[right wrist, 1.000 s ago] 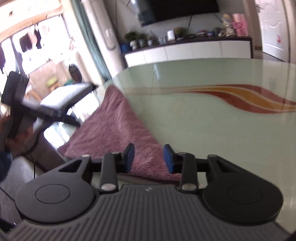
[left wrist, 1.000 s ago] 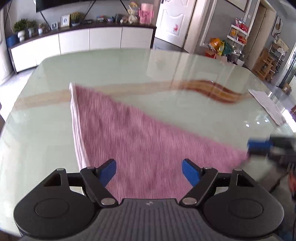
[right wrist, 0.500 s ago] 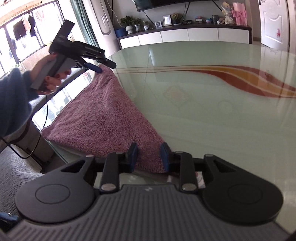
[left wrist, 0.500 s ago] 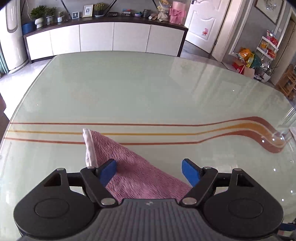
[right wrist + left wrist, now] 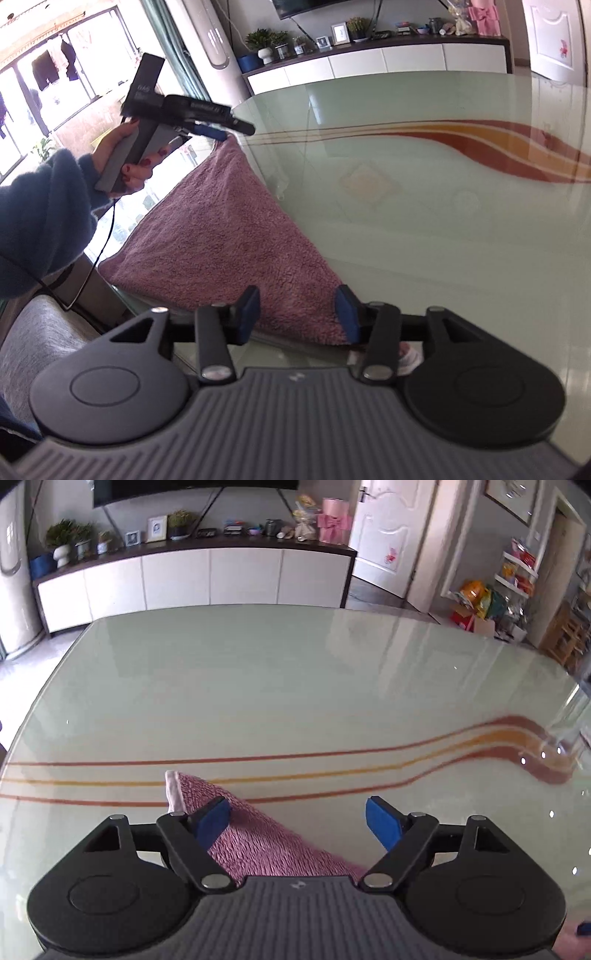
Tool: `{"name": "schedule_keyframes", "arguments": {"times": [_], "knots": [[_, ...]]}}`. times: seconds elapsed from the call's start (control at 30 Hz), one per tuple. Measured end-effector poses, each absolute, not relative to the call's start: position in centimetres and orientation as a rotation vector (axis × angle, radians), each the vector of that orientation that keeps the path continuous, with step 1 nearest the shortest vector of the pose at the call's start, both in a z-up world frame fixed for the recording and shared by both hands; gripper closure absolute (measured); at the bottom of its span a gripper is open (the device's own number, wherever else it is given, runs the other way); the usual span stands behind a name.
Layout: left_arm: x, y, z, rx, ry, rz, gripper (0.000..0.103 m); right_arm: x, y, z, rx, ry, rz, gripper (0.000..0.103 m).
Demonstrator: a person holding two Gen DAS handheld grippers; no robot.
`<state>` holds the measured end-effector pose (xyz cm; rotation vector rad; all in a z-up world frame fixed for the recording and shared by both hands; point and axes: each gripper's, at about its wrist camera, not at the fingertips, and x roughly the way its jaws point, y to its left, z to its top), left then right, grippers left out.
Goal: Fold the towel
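Right wrist view shows the pink towel (image 5: 218, 236) lying folded on the near left part of the glass table (image 5: 424, 206), one corner reaching over the table's edge toward a grey seat (image 5: 40, 332); the right gripper (image 5: 299, 314) has its jaws opening, the towel's near corner lies between the blue pads (image 5: 347, 314) and they do not press on it; a hand (image 5: 125, 158) in a blue sleeve (image 5: 40, 218) holds the left gripper (image 5: 221, 131) at the towel's far corner. Left wrist view has the left gripper (image 5: 297, 823) spread wide and released; the towel's far corner (image 5: 258, 834), with a pale hem, lies on the glass between the pads, over the table's red and yellow stripes (image 5: 332, 764); nothing is gripped.
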<state>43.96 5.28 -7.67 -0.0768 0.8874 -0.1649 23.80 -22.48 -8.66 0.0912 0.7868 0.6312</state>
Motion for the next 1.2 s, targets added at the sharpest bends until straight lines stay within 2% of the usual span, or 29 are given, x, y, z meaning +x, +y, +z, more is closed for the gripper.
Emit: {"name": "schedule_keyframes", "arguments": {"times": [0.1,0.23,0.43,0.73,0.93,1.2], "knots": [[44.9,5.8,-8.5,-0.113,0.904,-0.142,0.019,23.4,-21.5,-8.5,0.031,0.777,0.637,0.038],[43.3,6.0,-7.3,-0.16,0.884,-0.148,0.02,23.2,-21.2,-8.1,0.001,0.763,0.647,0.037],[34.1,3.9,-5.3,-0.106,0.858,-0.275,0.017,23.4,-26.2,-6.1,0.041,0.675,0.645,0.035],[22.9,-2.5,-6.7,-0.057,0.92,-0.407,0.017,26.1,-30.1,-5.9,-0.347,0.686,0.795,0.036],[23.3,-6.3,-7.3,-0.006,0.904,-0.403,0.017,27.8,-29.1,-7.5,-0.482,0.676,0.911,0.036],[25.0,-5.7,-7.3,-0.165,0.944,-0.321,0.017,27.9,-28.1,-8.9,-0.756,0.53,1.082,0.035]]}}
